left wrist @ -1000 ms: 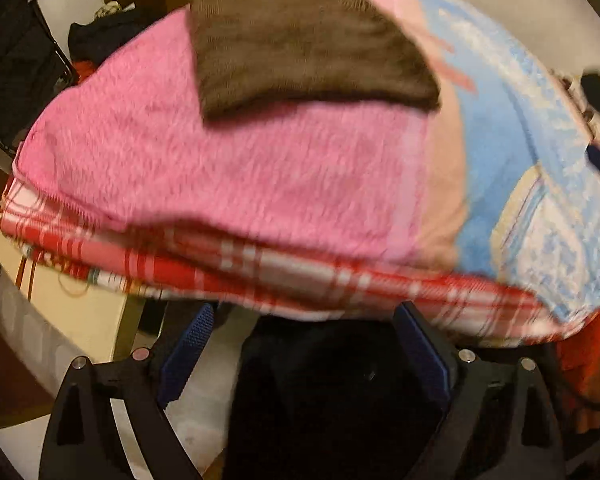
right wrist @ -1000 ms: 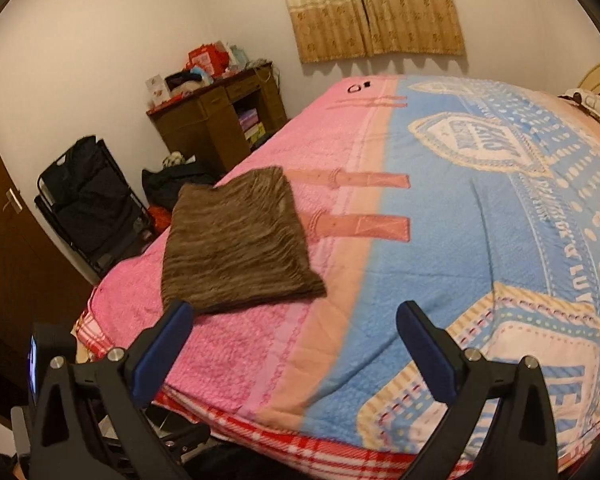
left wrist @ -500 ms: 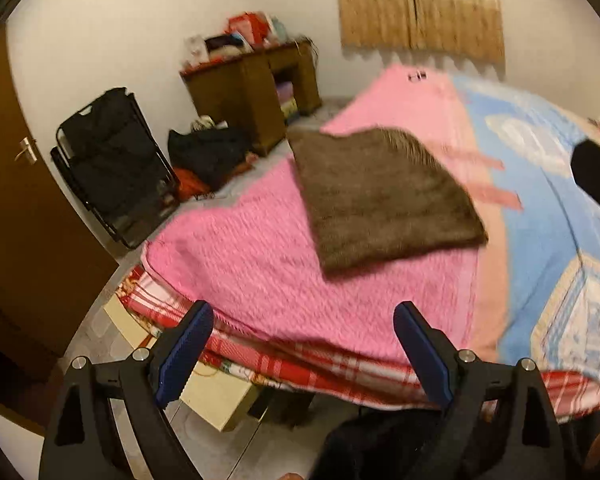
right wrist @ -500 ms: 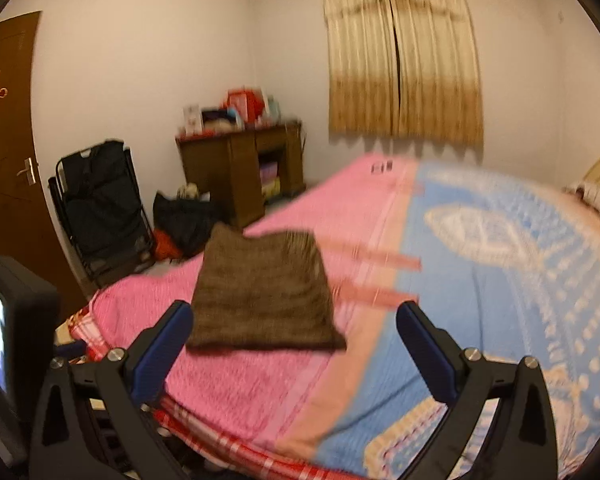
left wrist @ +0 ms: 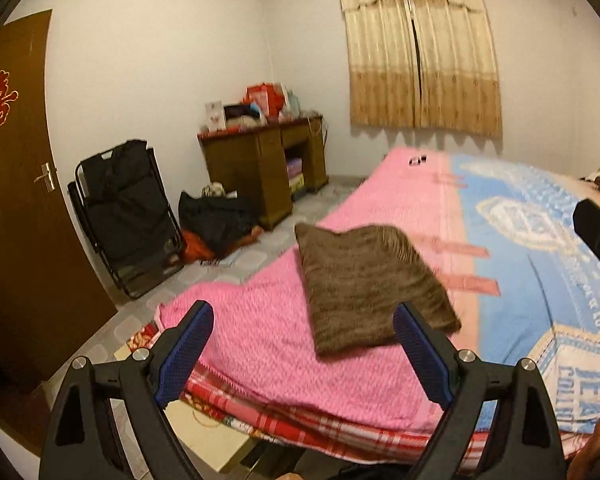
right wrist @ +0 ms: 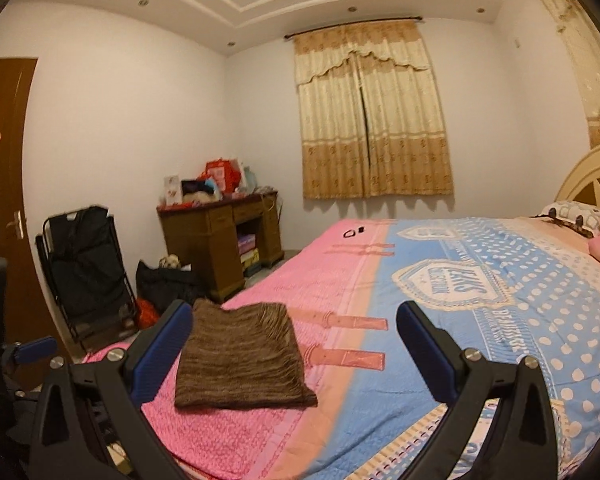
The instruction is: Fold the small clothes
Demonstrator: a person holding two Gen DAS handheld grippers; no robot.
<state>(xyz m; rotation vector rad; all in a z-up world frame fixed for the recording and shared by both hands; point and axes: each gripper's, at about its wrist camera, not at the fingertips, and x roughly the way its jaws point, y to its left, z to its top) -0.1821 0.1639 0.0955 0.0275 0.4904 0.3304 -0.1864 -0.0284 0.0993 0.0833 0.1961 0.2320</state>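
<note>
Both my grippers have pulled back and up since a second ago: my left gripper (left wrist: 303, 346) and right gripper (right wrist: 294, 346) hang spread wide, holding nothing. The folded brown cloth (left wrist: 370, 288) lies flat on the bed (left wrist: 260, 332), on its pink side.

White walls, recessed ceiling lights (right wrist: 351, 9). Beige curtains (right wrist: 370, 120) drawn shut on far wall. Wooden desk (right wrist: 220, 246) in the corner ahead of me, clutter piled on top. Black folding chair (left wrist: 126, 216) beside brown door (left wrist: 14, 200) at left. Tiled floor (left wrist: 236, 260). Bed (right wrist: 480, 320) with pink-and-blue blanket fills the right.
</note>
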